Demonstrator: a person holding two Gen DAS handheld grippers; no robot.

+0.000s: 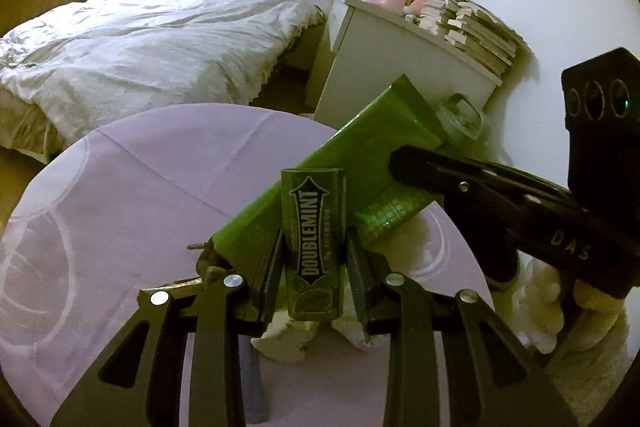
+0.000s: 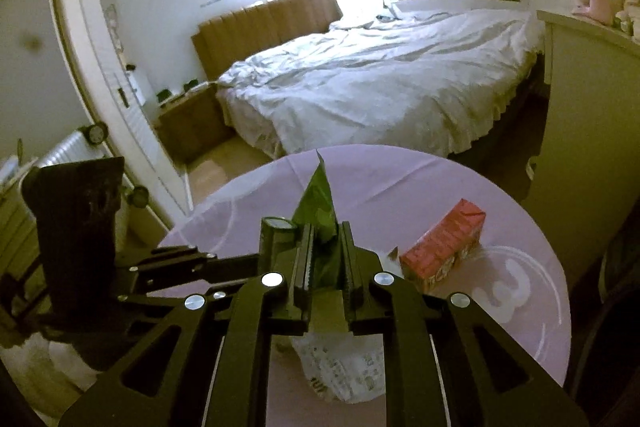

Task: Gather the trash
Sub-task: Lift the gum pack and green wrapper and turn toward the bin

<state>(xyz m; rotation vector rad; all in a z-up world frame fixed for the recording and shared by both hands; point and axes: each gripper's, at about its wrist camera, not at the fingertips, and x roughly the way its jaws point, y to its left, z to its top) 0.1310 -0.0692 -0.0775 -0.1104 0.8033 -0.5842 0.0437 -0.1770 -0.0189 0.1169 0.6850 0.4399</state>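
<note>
My left gripper is shut on a green Doublemint gum box, which stands upright between its pads above the round table with a lilac cloth. Just behind the box, a long green tube with a clear cap slants up to the right. My right gripper comes in from the right and pinches the tube. In the right wrist view the tube shows edge-on in my right gripper, with the gum box and left gripper close on its left.
A red carton lies on the table to the right, and a crumpled white wrapper lies under the grippers. Beyond the table are a bed and a white cabinet with stacked books.
</note>
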